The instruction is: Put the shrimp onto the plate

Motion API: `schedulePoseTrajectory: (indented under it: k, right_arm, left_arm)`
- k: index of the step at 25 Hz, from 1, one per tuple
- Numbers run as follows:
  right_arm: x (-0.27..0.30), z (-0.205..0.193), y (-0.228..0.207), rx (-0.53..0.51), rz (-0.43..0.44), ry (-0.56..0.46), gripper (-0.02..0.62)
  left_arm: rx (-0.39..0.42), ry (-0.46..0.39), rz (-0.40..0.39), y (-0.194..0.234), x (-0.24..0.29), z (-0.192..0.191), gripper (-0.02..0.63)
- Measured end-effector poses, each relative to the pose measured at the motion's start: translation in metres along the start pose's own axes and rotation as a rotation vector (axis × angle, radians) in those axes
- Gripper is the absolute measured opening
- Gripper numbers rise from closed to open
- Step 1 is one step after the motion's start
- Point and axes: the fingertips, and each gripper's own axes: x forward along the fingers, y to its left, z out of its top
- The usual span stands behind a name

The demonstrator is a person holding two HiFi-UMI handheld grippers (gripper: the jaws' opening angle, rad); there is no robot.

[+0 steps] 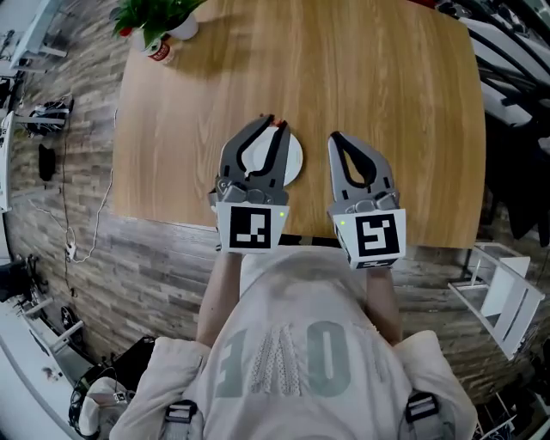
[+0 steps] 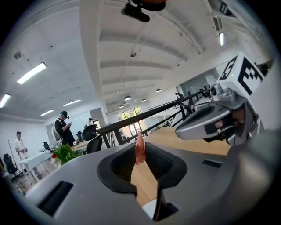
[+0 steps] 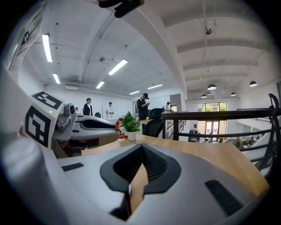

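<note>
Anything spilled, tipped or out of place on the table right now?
Nothing stands out. The shrimp sits pinched in the left gripper over the plate's far edge, the plant stands upright, and the right gripper is shut, empty.

Your shrimp (image 2: 139,148), a slim pinkish-orange piece, stands upright, pinched at the tips of your left gripper (image 1: 273,121), over the far rim of the round white plate (image 1: 295,161).
</note>
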Motion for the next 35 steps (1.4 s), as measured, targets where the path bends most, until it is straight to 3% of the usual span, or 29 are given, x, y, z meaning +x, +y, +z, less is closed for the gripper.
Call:
schedulePoseTrajectory:
  k: [9, 23, 28, 35]
  right_arm:
    - [0.011, -0.012, -0.019, 0.033, -0.102, 0.022, 0.02]
    - [0.012, -0.038, -0.006, 0.06, -0.165, 0.102, 0.02]
    - [0.005, -0.045, -0.014, 0.072, -0.208, 0.117, 0.02]
    - [0.002, -0.053, -0.02, 0.097, -0.239, 0.136, 0.02]
  left_arm:
    - [0.007, 0.061, -0.143, -0.008, 0.012, -0.033, 0.074]
    - [-0.021, 0.356, -0.436, -0.064, 0.019, -0.135, 0.074]
    - [-0.088, 0.486, -0.524, -0.081, 0.022, -0.165, 0.074]
    - [-0.009, 0.578, -0.566, -0.092, 0.023, -0.189, 0.074]
